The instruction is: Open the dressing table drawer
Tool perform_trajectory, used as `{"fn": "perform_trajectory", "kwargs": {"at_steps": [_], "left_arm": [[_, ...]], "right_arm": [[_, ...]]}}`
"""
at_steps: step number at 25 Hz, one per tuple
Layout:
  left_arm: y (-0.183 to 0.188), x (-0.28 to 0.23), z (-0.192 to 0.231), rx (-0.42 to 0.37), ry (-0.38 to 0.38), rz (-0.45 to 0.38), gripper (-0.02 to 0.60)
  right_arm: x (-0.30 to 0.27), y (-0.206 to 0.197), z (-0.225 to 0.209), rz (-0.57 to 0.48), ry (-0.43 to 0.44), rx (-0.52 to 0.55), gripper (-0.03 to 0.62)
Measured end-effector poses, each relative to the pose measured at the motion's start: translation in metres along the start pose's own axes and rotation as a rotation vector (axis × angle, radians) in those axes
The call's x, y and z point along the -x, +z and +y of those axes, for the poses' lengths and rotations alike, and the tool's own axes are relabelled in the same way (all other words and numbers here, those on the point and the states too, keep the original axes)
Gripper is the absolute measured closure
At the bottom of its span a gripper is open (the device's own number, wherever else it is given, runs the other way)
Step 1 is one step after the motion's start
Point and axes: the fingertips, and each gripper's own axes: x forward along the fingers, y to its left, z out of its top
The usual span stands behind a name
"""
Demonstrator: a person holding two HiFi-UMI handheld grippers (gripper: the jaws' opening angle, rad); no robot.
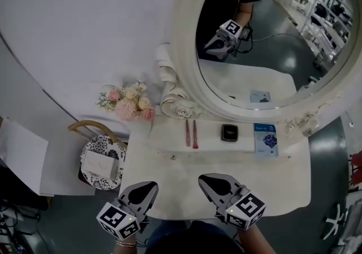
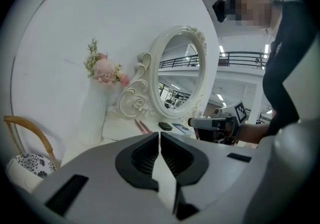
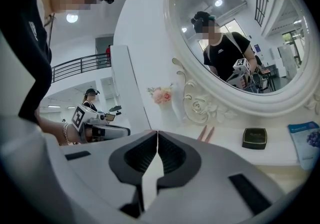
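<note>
The white dressing table (image 1: 271, 182) stands under a big oval mirror (image 1: 185, 49). A raised shelf (image 1: 169, 141) runs along its back, with a small knob (image 1: 173, 157) on the shelf's front face; no drawer line shows. My left gripper (image 1: 151, 185) hovers at the table's near edge on the left, its jaws shut with nothing between them (image 2: 159, 133). My right gripper (image 1: 205, 179) is beside it over the near edge, also shut and empty (image 3: 157, 132). Both point toward the shelf and are well short of it.
On the shelf lie two pink brushes (image 1: 191, 133), a black compact (image 1: 229, 132) and a blue packet (image 1: 264, 140). A vase of pink flowers (image 1: 127, 101) stands at the shelf's left end. A wooden chair with a patterned cushion (image 1: 93, 151) sits left of the table.
</note>
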Motion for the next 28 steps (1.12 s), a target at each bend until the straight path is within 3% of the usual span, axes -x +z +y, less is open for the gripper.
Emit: {"fn": "perform_trajectory", "kwargs": {"at_steps": [19,28], "left_arm": [[-0.003,-0.017,0.065,-0.024,-0.116,0.097,0.554],[-0.018,-0.021,0.097,-0.036,-0.107,0.146,0.554]], "right_arm": [[-0.065,-0.015,0.001,0.057,-0.079,-0.062,0.574],[-0.088,-0.028,0.0,0.099,-0.12,-0.081,0.574]]}}
